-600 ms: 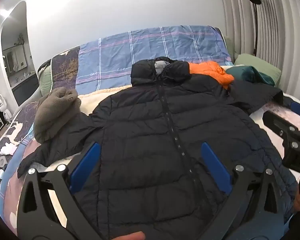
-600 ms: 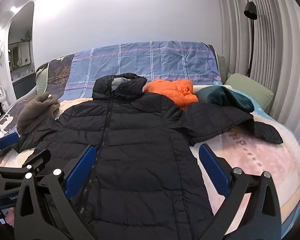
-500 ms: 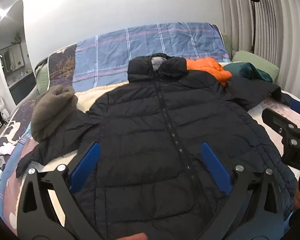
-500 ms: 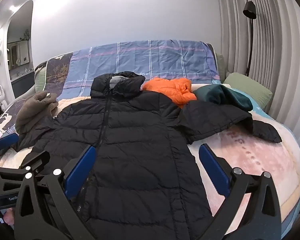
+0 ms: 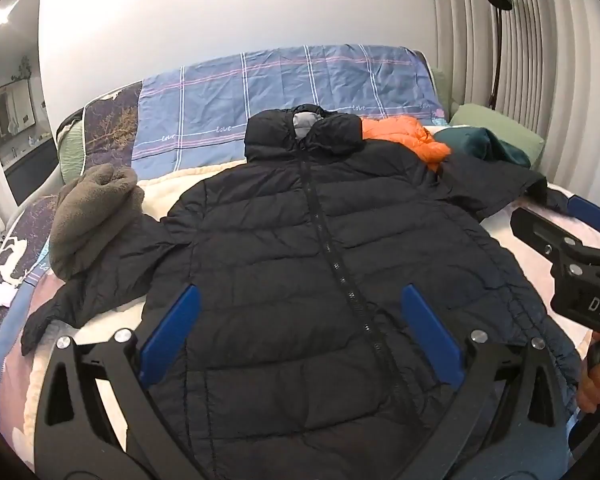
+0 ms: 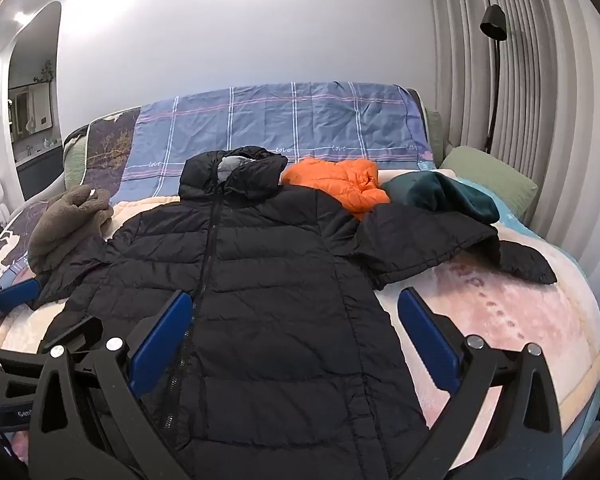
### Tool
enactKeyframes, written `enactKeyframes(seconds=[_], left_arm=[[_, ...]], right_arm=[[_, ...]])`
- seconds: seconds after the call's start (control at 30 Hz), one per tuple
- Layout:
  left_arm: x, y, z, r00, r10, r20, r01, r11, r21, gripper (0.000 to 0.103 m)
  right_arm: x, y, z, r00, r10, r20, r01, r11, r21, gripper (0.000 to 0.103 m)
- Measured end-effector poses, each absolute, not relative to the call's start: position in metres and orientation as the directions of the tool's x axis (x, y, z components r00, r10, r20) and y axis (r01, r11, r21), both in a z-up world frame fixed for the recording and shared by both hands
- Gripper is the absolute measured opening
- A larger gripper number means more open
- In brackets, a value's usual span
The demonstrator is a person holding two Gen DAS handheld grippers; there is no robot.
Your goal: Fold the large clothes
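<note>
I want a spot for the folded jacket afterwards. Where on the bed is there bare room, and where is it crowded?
Bare: the pink blanket between the black puffer jacket and the bed's right edge, below its right sleeve. A narrow cream strip lies under its left sleeve. Crowded: the headboard end, with orange jacket, teal garment, brown fleece.

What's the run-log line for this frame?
stage: pre-grasp | black puffer jacket: spread flat, zipped, unfolded | left gripper: jaws open, empty | right gripper: jaws open, empty
</note>
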State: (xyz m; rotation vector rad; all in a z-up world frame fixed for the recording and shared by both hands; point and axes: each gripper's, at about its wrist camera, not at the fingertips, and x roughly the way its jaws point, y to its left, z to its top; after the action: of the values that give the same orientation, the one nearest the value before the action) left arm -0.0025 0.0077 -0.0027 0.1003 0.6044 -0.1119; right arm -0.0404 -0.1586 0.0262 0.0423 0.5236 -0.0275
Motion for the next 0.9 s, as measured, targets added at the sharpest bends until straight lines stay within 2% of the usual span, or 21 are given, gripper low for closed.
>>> enactKeyframes(seconds=[0.13, 0.3, 0.37, 0.53, 0.67, 0.9], left_arm=[[-0.009, 0.012, 0.001, 0.849, -0.096, -0.519, 0.130, 0.991, 0.028, 0.101], [-0.023, 0.016, 0.010, 0.917, -0.100, -0.386, 0.119, 0.992, 0.026, 0.101], [-0.025, 0.017, 0.012, 0.923, -0.101, -0.372, 0.117, 0.993, 0.021, 0.101], [-0.023, 0.019, 0.009, 0.908, -0.129, -0.399, 0.146, 0.989, 0.012, 0.101], [-0.019, 0.011, 0.004, 0.892, -0.087, -0.443, 0.139, 0.986, 0.087, 0.101], [-0.011, 0.012, 0.002, 0.870, -0.036, -0.491, 0.107, 0.987, 0.117, 0.101]], right_arm=[[-0.043, -0.153, 0.030, 0.867, -0.034, -0.497, 0.048, 0.999, 0.016, 0.102], [-0.042, -0.150, 0.026, 0.848, -0.013, -0.529, 0.037, 0.999, 0.034, 0.102], [-0.041, -0.150, 0.026, 0.848, -0.017, -0.529, 0.041, 0.999, 0.035, 0.102], [-0.043, -0.148, 0.027, 0.855, -0.014, -0.518, 0.037, 0.999, 0.035, 0.102], [-0.042, -0.147, 0.027, 0.854, -0.009, -0.519, 0.031, 0.999, 0.033, 0.102], [-0.042, -0.143, 0.025, 0.844, 0.004, -0.536, 0.011, 1.000, 0.025, 0.102]])
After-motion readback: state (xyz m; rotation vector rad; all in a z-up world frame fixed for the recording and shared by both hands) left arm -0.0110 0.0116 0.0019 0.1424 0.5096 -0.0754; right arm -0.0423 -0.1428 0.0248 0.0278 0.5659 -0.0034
